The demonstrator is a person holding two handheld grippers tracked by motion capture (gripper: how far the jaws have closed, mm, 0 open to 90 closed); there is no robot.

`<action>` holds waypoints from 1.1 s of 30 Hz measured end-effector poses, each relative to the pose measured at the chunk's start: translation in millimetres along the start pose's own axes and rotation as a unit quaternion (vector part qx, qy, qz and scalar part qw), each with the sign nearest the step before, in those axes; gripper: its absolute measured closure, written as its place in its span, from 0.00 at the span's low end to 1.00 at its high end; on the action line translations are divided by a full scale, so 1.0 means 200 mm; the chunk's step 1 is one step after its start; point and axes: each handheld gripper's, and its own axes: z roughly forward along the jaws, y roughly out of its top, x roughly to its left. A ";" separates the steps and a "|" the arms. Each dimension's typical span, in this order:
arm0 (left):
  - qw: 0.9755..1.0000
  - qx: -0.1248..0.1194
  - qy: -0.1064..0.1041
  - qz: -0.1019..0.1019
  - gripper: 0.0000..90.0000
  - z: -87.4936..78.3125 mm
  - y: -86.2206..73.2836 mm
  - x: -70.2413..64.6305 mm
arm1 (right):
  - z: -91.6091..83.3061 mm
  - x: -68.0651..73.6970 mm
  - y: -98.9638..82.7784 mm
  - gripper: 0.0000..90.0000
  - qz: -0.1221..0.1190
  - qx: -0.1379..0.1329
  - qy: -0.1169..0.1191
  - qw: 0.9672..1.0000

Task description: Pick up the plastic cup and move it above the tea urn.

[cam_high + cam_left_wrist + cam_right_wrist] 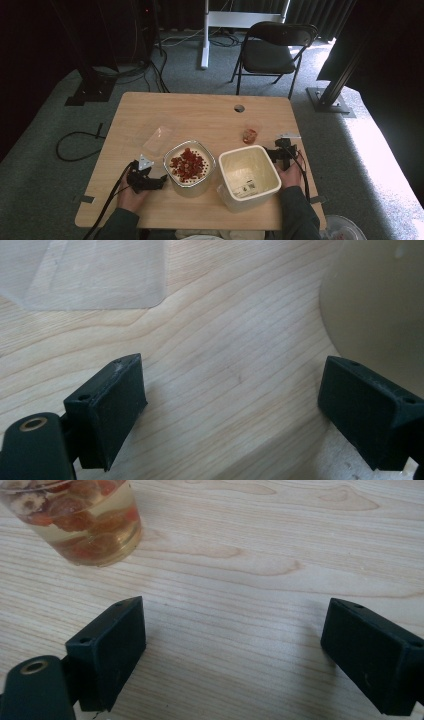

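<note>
- While both hands rest on the wooden table [200, 112], high view: left gripper [159, 181] just beside a cream bowl [190, 165] whose strainer insert holds red fruit pieces; right gripper [274, 153] beside the empty cream tub [249, 176]. Small cup [249, 135] of red fruit near the right gripper, clear lid [157, 140] behind the bowl.
- Left gripper view: jaws spread wide, holding nothing, bare wood between them. Bowl wall [380, 305] just past the right-hand jaw, clear lid [85, 272] further off.
- Right gripper view: jaws spread, empty. Cup [82, 520] of fruit in liquid ahead, off to one side.
- Risk, my guess: cup looks light and full, so an off-centre grab could tip it and spill.
</note>
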 end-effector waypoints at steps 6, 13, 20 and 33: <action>0.999 0.005 -0.033 0.033 0.13 -0.02 -0.02 0.03 | 0.00 0.00 0.00 0.11 0.001 0.000 0.000 1.000; 0.998 -0.003 -0.043 0.041 0.24 -0.05 -0.04 0.10 | -0.03 0.01 -0.03 0.15 0.003 -0.003 -0.002 1.000; 1.000 0.007 -0.011 0.008 0.49 -0.08 -0.04 0.19 | -0.08 0.01 -0.08 0.15 0.006 -0.003 -0.005 1.000; 0.998 -0.043 0.025 -0.049 0.40 -0.21 0.12 0.28 | -0.08 0.01 -0.08 0.15 0.009 -0.004 -0.010 1.000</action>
